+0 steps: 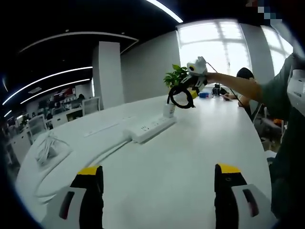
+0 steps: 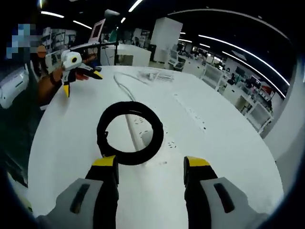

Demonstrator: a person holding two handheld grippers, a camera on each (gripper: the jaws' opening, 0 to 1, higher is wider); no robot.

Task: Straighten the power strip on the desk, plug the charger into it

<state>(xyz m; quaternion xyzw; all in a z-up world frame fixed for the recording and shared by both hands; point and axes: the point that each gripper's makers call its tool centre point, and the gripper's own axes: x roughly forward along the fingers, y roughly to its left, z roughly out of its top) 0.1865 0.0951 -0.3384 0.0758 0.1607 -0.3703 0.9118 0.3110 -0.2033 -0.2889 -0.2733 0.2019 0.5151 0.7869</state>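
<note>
On the broad white bench (image 1: 190, 157) the white power strip (image 1: 151, 128) is seen lying roughly square to the left gripper view, its flat cord (image 1: 102, 152) trailing off towards a loose heap of white cable (image 1: 47, 148). A white charger (image 1: 168, 110) appears to be seated upright at the strip's far end, with its black coiled cord (image 2: 130, 132) hanging just above the strip. The strip is judged rigid, light and liable to slide on the smooth top, so it would best be held across its long sides; the charger's hard body is the better hold, the coil being limp. The left gripper (image 1: 157, 191) is held open and empty, as is the right gripper (image 2: 150, 174).
</note>
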